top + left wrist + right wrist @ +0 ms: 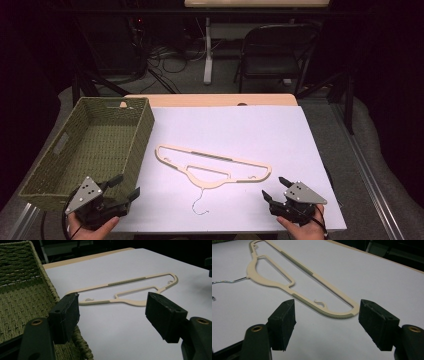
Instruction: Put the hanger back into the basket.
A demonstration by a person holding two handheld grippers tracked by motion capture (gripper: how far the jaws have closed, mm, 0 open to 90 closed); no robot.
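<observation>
A cream clothes hanger (212, 167) with grey grip strips and a thin wire hook lies flat on the white sheet (235, 130), hook toward me. It also lies ahead of the jaws in the left gripper view (130, 291) and the right gripper view (294, 272). A green woven basket (90, 145) stands at the left of the table, with nothing visible inside. My left gripper (127, 187) is held at the basket's near right corner, open and holding nothing. My right gripper (275, 190) hovers near the front edge, just short of the hanger's right end, open with nothing between its jaws.
The basket's wall (22, 290) is close beside the left jaw in the left gripper view. A wooden table edge (210, 100) shows beyond the sheet. A black chair (277, 50), a white table leg (207, 50) and cables stand on the floor behind.
</observation>
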